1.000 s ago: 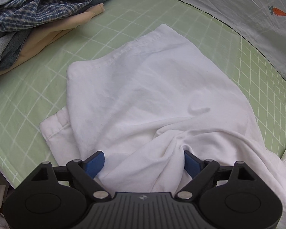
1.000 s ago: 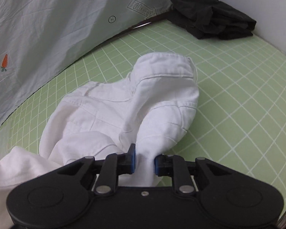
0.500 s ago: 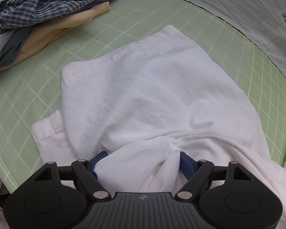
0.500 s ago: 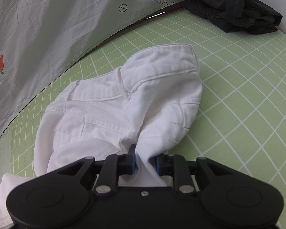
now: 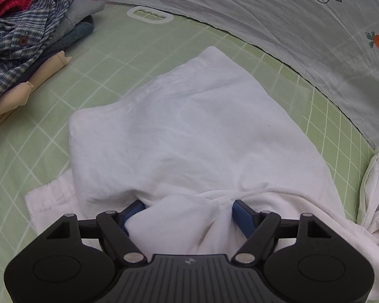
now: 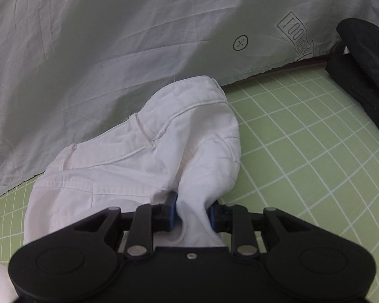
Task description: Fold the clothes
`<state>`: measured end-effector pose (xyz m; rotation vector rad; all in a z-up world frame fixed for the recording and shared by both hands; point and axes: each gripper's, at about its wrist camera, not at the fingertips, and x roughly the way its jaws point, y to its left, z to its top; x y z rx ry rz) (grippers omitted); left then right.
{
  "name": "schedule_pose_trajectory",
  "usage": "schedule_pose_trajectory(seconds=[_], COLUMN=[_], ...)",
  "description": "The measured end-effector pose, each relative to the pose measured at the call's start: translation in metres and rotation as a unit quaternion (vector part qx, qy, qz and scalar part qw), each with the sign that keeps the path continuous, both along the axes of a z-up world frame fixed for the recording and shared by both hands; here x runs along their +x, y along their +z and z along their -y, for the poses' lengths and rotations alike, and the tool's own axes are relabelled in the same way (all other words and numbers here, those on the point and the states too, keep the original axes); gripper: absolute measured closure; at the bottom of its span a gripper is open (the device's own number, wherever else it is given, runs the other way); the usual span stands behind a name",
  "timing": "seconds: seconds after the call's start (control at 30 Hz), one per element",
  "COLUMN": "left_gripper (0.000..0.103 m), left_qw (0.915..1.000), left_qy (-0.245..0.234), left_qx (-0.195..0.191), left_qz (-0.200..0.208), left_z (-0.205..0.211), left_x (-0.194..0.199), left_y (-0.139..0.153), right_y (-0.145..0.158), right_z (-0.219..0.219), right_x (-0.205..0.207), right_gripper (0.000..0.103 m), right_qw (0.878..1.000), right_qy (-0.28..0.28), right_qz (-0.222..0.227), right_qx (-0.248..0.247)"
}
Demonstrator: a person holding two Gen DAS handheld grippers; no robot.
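Mid-fold on the white trousers (image 5: 189, 131), spread on the green grid mat (image 5: 25, 151) by its far edge. Left hand-held gripper (image 5: 187, 210) is clamped on a thick bunch, closing lately; right hand-held gripper (image 6: 192, 210) pinches the waist end (loosening lately). Next: lay it flat, probably.
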<state>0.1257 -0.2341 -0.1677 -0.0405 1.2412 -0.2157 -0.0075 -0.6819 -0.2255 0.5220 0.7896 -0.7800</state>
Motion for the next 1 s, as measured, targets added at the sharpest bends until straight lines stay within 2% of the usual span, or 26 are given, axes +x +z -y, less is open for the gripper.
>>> schedule_pose_trajectory(seconds=[0.13, 0.23, 0.37, 0.43, 0.53, 0.63, 0.73, 0.8, 0.83, 0.9, 0.93, 0.97, 1.0], left_gripper=[0.025, 0.025, 0.025, 0.024, 0.019, 0.019, 0.016, 0.012, 0.011, 0.014, 0.025, 0.045, 0.055], left_qw=[0.9993, 0.9989, 0.9987, 0.9987, 0.9986, 0.9984, 0.9974, 0.9964, 0.9955, 0.9936, 0.9933, 0.9931, 0.9929], left_qy=[0.004, 0.006, -0.005, -0.015, -0.030, -0.042, -0.054, -0.060, -0.065, -0.074, -0.077, -0.079, -0.082], left_qx=[-0.035, -0.029, -0.019, -0.014, -0.005, 0.013, 0.032, 0.047, 0.053, 0.065, 0.063, 0.060, 0.058], left_qz=[0.011, 0.038, 0.047, 0.047, 0.042, 0.036, 0.036, 0.037, 0.043, 0.056, 0.059, 0.062, 0.065], left_z=[-0.015, -0.023, -0.021, -0.015, 0.003, 0.023, 0.040, 0.048, 0.050, 0.055, 0.056, 0.057, 0.058], left_x=[0.010, 0.015, 0.027, 0.032, 0.041, 0.054, 0.064, 0.067, 0.067, 0.066, 0.066, 0.066, 0.065], left_y=[0.026, 0.043, 0.045, 0.041, 0.028, 0.012, -0.005, -0.013, -0.014, -0.016, -0.015, -0.014, -0.013], right_y=[0.035, 0.054, 0.077, 0.089, 0.095, 0.074, 0.042, 0.017, 0.006, -0.009, -0.009, -0.007, -0.004], right_z=[-0.010, -0.030, -0.058, -0.075, -0.102, -0.119, -0.132, -0.137, -0.140, -0.145, -0.146, -0.146, -0.144], right_x=[0.008, 0.010, 0.020, 0.030, 0.054, 0.085, 0.110, 0.124, 0.126, 0.126, 0.122, 0.117, 0.113], right_gripper=[0.055, 0.044, 0.025, 0.023, 0.016, 0.017, 0.023, 0.030, 0.037, 0.043, 0.050, 0.074, 0.089], right_qw=[0.999, 0.999, 0.995, 0.992, 0.984, 0.982, 0.979, 0.975, 0.973, 0.970, 0.970, 0.970, 0.970], right_qy=[0.004, 0.014, 0.024, 0.043, 0.113, 0.161, 0.192, 0.205, 0.208, 0.214, 0.218, 0.224, 0.229], right_qz=[-0.003, -0.004, -0.011, 0.001, 0.016, -0.008, -0.035, -0.069, -0.085, -0.101, -0.092, -0.080, -0.063], right_qx=[-0.033, -0.053, -0.092, -0.120, -0.136, -0.100, -0.058, -0.041, -0.041, -0.050, -0.059, -0.059, -0.048])
